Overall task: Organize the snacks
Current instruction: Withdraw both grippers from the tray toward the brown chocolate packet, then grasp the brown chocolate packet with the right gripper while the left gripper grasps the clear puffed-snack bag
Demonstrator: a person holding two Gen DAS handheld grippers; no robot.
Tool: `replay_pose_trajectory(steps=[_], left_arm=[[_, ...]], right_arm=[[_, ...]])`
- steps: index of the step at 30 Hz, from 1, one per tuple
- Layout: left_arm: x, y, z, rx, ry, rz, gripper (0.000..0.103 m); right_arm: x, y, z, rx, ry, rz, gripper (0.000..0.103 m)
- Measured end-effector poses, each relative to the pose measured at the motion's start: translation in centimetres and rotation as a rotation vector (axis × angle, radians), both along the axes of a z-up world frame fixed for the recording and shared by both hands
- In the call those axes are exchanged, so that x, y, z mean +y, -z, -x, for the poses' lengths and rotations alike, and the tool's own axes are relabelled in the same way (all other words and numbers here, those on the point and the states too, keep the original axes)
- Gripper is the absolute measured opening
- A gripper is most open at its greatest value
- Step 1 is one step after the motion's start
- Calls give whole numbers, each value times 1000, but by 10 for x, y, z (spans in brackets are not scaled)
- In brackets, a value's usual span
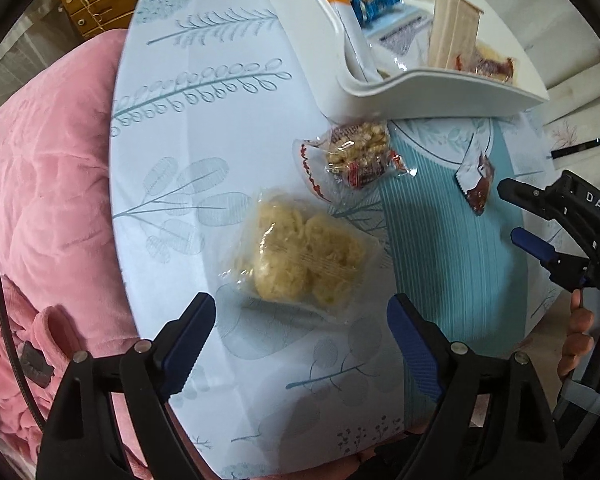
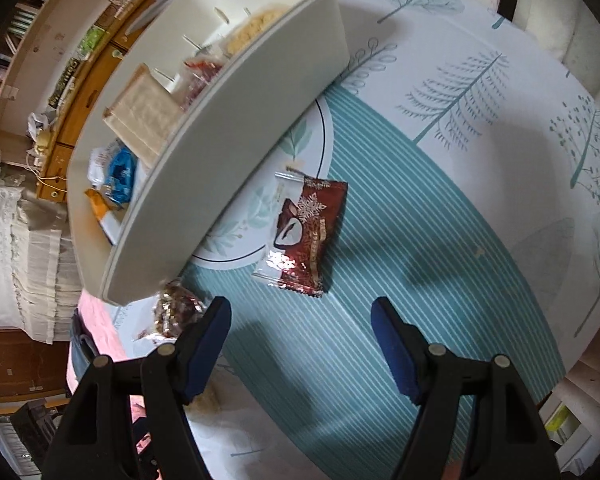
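left hand-held gripper (image 1: 300, 340) points down at the table (image 1: 204, 128), jaws wide apart and empty, nothing between the blue pads; a clear pack of pale yellow crispy snack (image 1: 300, 258) lies flat just ahead of the fingertips, not touched. beyond it a clear wrapper with nutty brown snack (image 1: 356, 152) sits at the foot of the white bin (image 1: 400, 92). right hand-held gripper (image 2: 302, 348) tilts steeply down over the teal striped part of the tablecloth (image 2: 420, 240), jaws about half open, holding nothing; a dark red chocolate packet (image 2: 304, 236) lies flat on the table ahead of it, just beside the white bin wall, apart from the pads. bin already holds a beige wafer pack (image 2: 144, 116), a blue packet (image 2: 120, 172), an orange packet (image 2: 98, 204) and red-wrapped snacks (image 2: 200, 76). pink blanket (image 1: 48, 184) beside the table edge
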State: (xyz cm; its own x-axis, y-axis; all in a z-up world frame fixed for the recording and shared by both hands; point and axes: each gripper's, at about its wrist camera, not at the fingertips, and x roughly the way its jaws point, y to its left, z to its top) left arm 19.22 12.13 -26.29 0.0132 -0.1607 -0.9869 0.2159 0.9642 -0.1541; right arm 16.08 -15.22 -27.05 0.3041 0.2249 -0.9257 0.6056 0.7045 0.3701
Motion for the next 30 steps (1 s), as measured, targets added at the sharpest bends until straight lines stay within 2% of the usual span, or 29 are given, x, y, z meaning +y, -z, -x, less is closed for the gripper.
replay_pose_trajectory(steps=[13,22,25,27,30], left_arm=[[-21,33,-17,21,18,-63,87],[-27,42,-30,30,11,-54,86],[-29,44,-34,37,11,-41,80],[-29,43,-35,37,9,-32,72],[-28,42,-36,37,4,-18,69]], right_arm=[[-3,24,-25,61,-42,69,53],[7,24,-48,87,-113,146,49],[16,23,-55,99,-147,174,41],[23,23,-60,109,-165,193,40],[32,24,-65,113,-179,200,36]])
